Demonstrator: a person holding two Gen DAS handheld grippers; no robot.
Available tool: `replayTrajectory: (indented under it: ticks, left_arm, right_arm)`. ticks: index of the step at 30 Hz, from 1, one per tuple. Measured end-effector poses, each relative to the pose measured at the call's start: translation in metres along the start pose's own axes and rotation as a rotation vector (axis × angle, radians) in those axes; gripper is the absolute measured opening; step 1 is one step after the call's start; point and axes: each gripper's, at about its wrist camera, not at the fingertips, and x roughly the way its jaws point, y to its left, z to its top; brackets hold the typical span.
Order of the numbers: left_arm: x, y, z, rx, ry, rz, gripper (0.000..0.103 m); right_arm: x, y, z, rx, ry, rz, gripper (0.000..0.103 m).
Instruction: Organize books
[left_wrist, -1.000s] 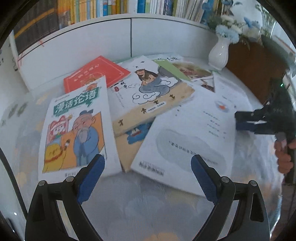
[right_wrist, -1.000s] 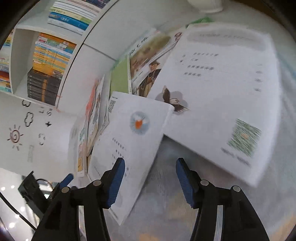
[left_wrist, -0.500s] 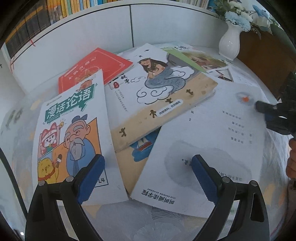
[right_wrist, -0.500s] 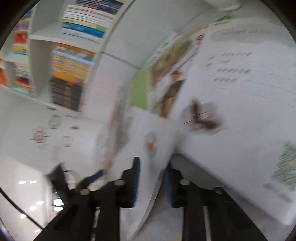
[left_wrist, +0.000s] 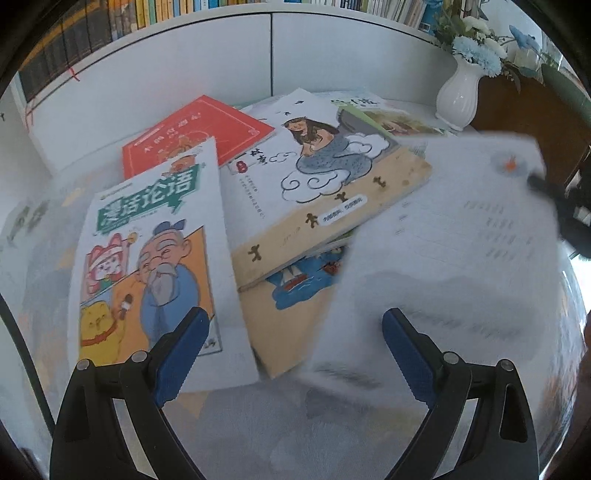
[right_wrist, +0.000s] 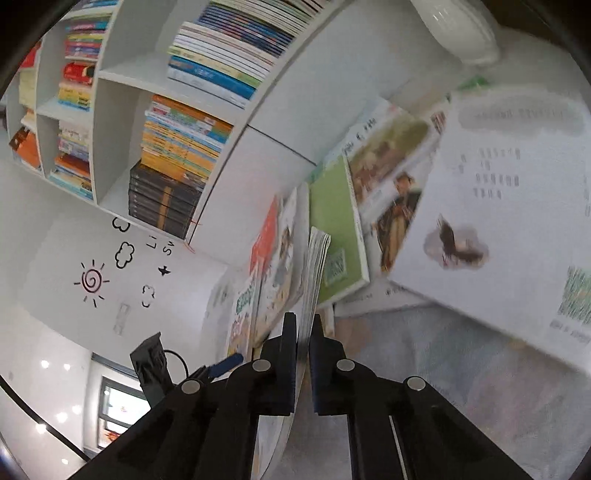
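White-covered book, thin, gripped at its edge by the right gripper; jaws have just been closing and now pinch the page block, which runs edge-on between the pads in the right wrist view. In the left wrist view the same book is blurred, its far corner at the right gripper, its near part spread over the pale cloth-covered table. Left gripper hangs above the table with jaws spread wide, nothing between them. Loose overlapping pile beside it: cartoon-sage book at left, red book behind, cloud-figure book across the middle. White vase at the back right. Bookshelf behind.
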Motion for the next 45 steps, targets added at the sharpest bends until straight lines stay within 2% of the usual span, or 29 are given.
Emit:
replayTrajectory:
  ticks: [4,6,10,12,14,16,18,20,21,23,26,27,29,30,31,32,33,34,35,37,40,42,45]
  left_arm:
    - [-0.007,0.004,0.0,-0.016,0.016,-0.01,0.095]
    - [-0.015,0.007,0.002,-0.035,0.006,-0.03,0.095]
    - [-0.034,0.013,0.005,-0.041,-0.038,-0.011,0.095]
    - [-0.042,0.019,0.004,-0.048,-0.049,0.0,0.095]
    - [-0.049,0.029,0.003,-0.064,-0.058,0.019,0.095]
    - [-0.055,0.044,-0.001,-0.085,-0.064,0.041,0.095]
    - [-0.059,0.059,-0.006,-0.111,-0.065,0.063,0.095]
    - [-0.063,0.073,-0.013,-0.139,-0.071,0.076,0.095]
    - [-0.065,0.08,-0.017,-0.152,-0.072,0.082,0.095]
    - [-0.067,0.086,-0.023,-0.16,-0.073,0.096,0.095]
    - [-0.064,0.083,-0.032,-0.144,-0.064,0.11,0.096]
    - [-0.061,0.08,-0.036,-0.139,-0.055,0.104,0.099]
    - [-0.049,0.073,-0.043,-0.149,-0.025,0.063,0.1]
    - [-0.046,0.071,-0.047,-0.158,-0.017,0.042,0.1]
    - [-0.039,0.069,-0.051,-0.174,-0.005,0.012,0.1]
    - [-0.034,0.068,-0.054,-0.185,0.003,-0.002,0.1]
    - [-0.029,0.066,-0.058,-0.196,0.012,-0.01,0.1]
    - [-0.023,0.065,-0.061,-0.207,0.016,-0.009,0.1]
    - [-0.019,0.064,-0.063,-0.213,0.022,-0.004,0.101]
    - [-0.004,0.063,-0.064,-0.214,0.067,0.018,0.102]
    - [0.001,0.047,-0.063,-0.131,0.066,0.128,0.103]
    - [-0.002,0.047,-0.066,-0.151,0.046,0.131,0.103]
    - [-0.005,0.044,-0.069,-0.148,0.016,0.133,0.103]
  right_arm:
    - [-0.027,0.024,0.036,-0.049,-0.047,-0.01,0.004]
    - [-0.042,0.048,0.06,-0.125,-0.083,-0.079,0.004]
    - [-0.058,0.111,0.098,-0.315,-0.125,-0.173,0.005]
    - [-0.06,0.153,0.102,-0.463,-0.158,-0.209,0.005]
    - [-0.055,0.185,0.089,-0.621,-0.181,-0.225,0.006]
    - [-0.042,0.201,0.064,-0.746,-0.146,-0.234,0.006]
    - [-0.016,0.2,0.023,-0.839,-0.05,-0.229,0.006]
    - [0.005,0.185,-0.009,-0.841,0.036,-0.219,0.005]
    - [0.02,0.169,-0.034,-0.816,0.141,-0.164,0.006]
    - [0.04,0.15,-0.078,-0.821,0.24,-0.147,0.008]
    - [0.057,0.135,-0.144,-0.924,0.328,-0.214,0.01]
    - [0.059,0.13,-0.164,-0.966,0.362,-0.224,0.012]
    - [0.052,0.12,-0.203,-1.109,0.375,-0.248,0.014]
    - [0.049,0.119,-0.213,-1.163,0.379,-0.267,0.017]
    - [0.046,0.116,-0.221,-1.2,0.375,-0.291,0.026]
    - [0.042,0.111,-0.223,-1.203,0.376,-0.311,0.031]
    - [0.04,0.106,-0.22,-1.169,0.383,-0.319,0.04]
    - [0.036,0.1,-0.214,-1.099,0.395,-0.309,0.048]
    - [0.034,0.097,-0.208,-1.049,0.395,-0.3,0.051]
    - [0.024,0.086,-0.194,-0.916,0.364,-0.288,0.053]
    - [0.015,0.075,-0.177,-0.778,0.326,-0.301,0.054]
    - [0.015,0.061,-0.167,-0.642,0.319,-0.356,0.054]
    - [0.008,0.046,-0.154,-0.472,0.294,-0.319,0.054]
